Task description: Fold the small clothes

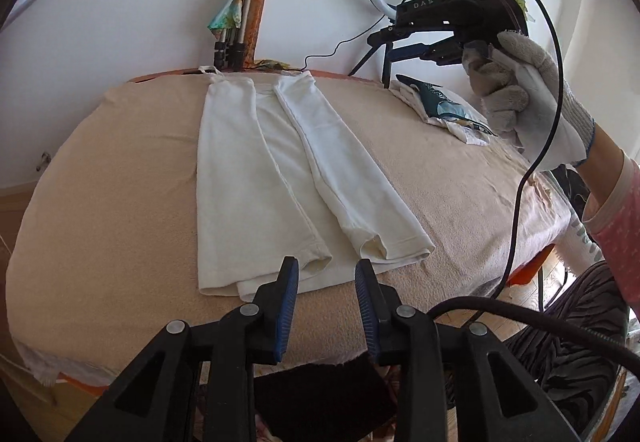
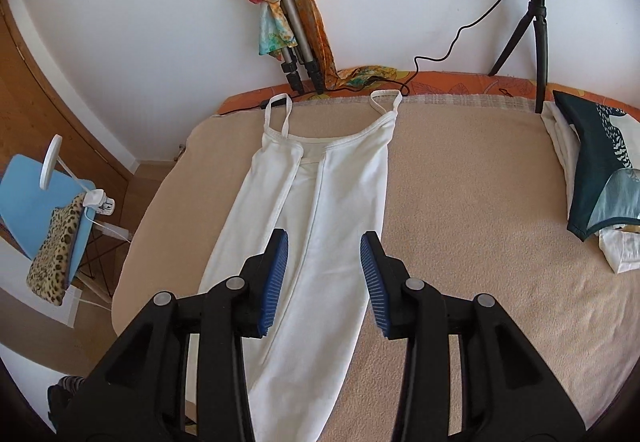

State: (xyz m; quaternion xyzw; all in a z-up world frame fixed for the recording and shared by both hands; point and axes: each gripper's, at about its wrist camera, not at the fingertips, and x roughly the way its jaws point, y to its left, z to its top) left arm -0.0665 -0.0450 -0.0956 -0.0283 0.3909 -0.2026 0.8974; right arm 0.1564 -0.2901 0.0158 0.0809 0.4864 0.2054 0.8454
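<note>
A white strappy top (image 1: 280, 178) lies flat on the beige cloth-covered table (image 1: 112, 182), both long sides folded inward, straps toward the wall. My left gripper (image 1: 327, 268) is open and empty just above the top's near hem. My right gripper (image 2: 324, 242) is open and empty, hovering over the middle of the same top (image 2: 320, 178). From the left wrist view the right gripper (image 1: 394, 38) is held high above the table's far right by a gloved hand (image 1: 528, 98).
A pile of folded clothes with a dark teal printed piece (image 2: 596, 170) sits at the table's right. A ring light on a tripod (image 2: 536, 14) and a folded tripod with scarves (image 2: 284, 14) stand by the wall. A chair with leopard-print fabric (image 2: 52, 246) stands left.
</note>
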